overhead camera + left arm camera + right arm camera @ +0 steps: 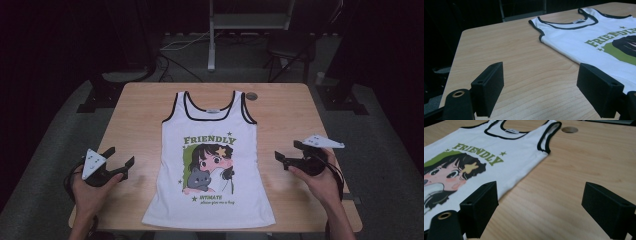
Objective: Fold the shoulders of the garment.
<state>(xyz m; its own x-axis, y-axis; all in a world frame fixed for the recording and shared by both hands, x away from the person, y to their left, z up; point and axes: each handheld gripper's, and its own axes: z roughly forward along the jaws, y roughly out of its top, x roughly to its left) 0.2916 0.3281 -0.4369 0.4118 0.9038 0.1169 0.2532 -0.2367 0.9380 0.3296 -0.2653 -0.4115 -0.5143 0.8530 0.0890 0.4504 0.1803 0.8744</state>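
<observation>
White "FRIENDLY" tank top lies flat between my left gripper and right gripper, both spread, empty, clear of it; small print under the graphic unreadable, hem cut off in both gripper views.

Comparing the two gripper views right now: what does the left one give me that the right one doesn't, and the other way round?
Left gripper view alone: the table's rounded far corner and the dark floor past its edge. Right gripper view alone: the round hole in the tabletop and the printed cartoon face. Both share the white tank top lying flat, its FRIENDLY lettering, and wide-open jaws over bare wood.
</observation>
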